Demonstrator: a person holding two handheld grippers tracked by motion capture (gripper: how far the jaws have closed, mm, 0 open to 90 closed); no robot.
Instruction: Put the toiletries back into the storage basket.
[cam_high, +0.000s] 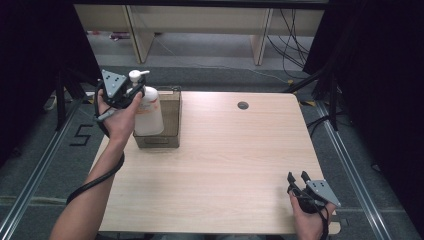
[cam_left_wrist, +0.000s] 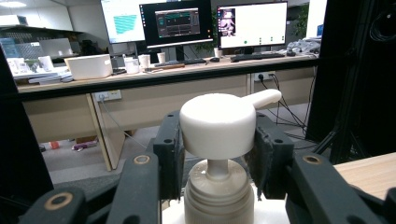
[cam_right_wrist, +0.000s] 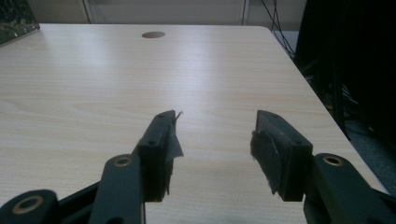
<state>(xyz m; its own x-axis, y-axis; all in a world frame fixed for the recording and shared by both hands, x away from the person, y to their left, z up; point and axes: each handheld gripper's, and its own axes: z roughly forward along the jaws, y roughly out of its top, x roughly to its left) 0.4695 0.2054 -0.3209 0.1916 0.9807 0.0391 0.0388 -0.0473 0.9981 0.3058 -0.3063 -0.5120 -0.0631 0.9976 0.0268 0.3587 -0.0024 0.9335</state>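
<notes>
A pale wooden table (cam_high: 225, 160) stands on a grey floor, with desk legs and trailing cables beyond its far edge and three monitors (cam_left_wrist: 177, 21) on a desk in the background of the left gripper view. On the table are one open cardboard box (cam_high: 170, 122), set at the far left corner close to the left edge, and one white pump bottle (cam_high: 148, 107) standing upright in it. The left gripper (cam_high: 131, 94) is closed on the bottle's pump head (cam_left_wrist: 217, 123), a jaw pressing each side. The right gripper (cam_high: 298, 177) sits near the table's near right corner, its jaws spread wide apart with only bare tabletop between them. One round cable hole (cam_high: 243, 105) marks the far edge. The middle and right of the tabletop lie open.
</notes>
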